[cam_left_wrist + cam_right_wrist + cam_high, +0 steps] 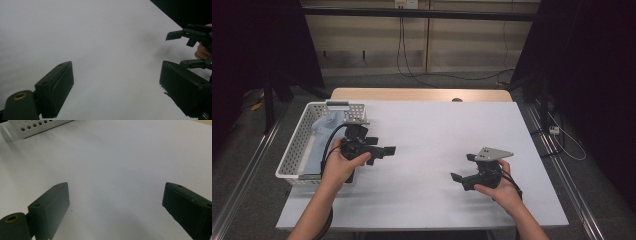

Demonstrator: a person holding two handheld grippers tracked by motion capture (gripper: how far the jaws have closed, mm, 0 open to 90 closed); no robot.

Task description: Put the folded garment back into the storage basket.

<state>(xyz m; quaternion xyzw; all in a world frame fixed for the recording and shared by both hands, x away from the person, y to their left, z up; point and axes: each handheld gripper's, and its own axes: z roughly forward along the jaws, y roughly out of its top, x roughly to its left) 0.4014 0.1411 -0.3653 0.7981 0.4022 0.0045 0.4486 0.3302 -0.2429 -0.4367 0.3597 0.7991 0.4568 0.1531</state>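
Note:
A white perforated basket (294, 147) stands at the table's left edge, with a pale blue-grey cloth (323, 131) lying inside it. My left gripper (381, 145) hovers just right of the basket and points toward the middle of the table. Its jaws are open. In the left gripper view, my left gripper (116, 68) has nothing but bare white tabletop between its jaws. My right gripper (463, 167) rests low at the right front and points left. It is open with nothing in it, and the right gripper view (116, 188) shows the same wide gap.
The white table sheet (432, 130) ends at a wooden strip (422, 94) at the back. The basket's corner (37, 126) appears far off. The other hand's gripper (192, 35) appears at the right. Dark curtains and floor cables (412, 70) surround the table.

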